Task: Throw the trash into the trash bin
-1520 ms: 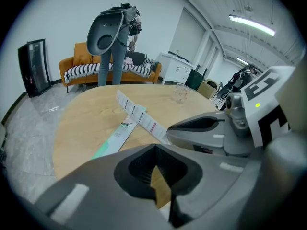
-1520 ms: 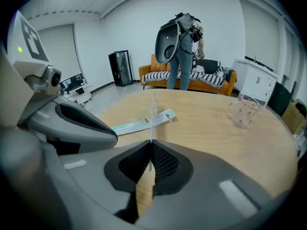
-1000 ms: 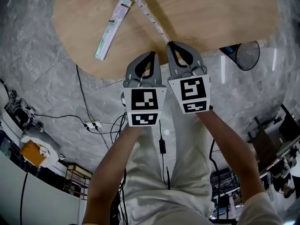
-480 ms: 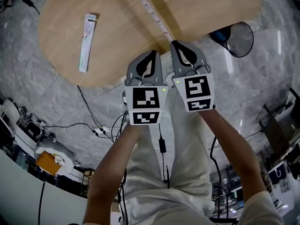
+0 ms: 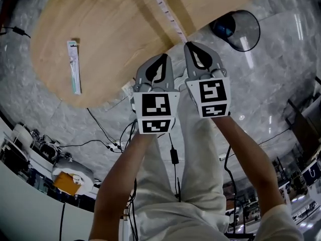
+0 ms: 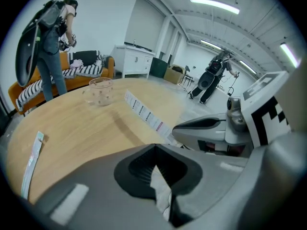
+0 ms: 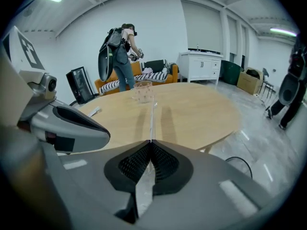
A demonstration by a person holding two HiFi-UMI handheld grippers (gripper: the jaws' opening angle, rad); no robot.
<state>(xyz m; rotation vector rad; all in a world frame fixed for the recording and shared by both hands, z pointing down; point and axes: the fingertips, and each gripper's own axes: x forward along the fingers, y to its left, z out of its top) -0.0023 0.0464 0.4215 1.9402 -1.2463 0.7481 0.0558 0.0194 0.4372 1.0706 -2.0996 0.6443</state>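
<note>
A long white strip of packets [image 5: 168, 15] lies across the round wooden table [image 5: 115, 39]. My right gripper [image 5: 188, 43] is shut on the strip's near end [image 7: 152, 123] at the table's edge. Beside it, my left gripper [image 5: 163, 57] is shut on a white scrap of wrapper [image 6: 161, 188], which fills the hollow behind its tips. The black mesh trash bin [image 5: 235, 28] stands on the floor just right of the right gripper, with something blue inside. A packaged toothbrush [image 5: 73, 67] lies on the table's left part.
A glass cup [image 7: 143, 91] stands at the strip's far end. Cables and a power strip [image 5: 118, 145] lie on the grey marble floor by my legs. A person with a backpack [image 7: 117, 51] stands beyond the table near an orange sofa; another person [image 6: 213, 78] is farther off.
Both grippers have moved together along the table's edge toward the bin. The bin has come further into view at upper right, and the toothbrush pack has slid left in the picture. Both grips are unchanged.
</note>
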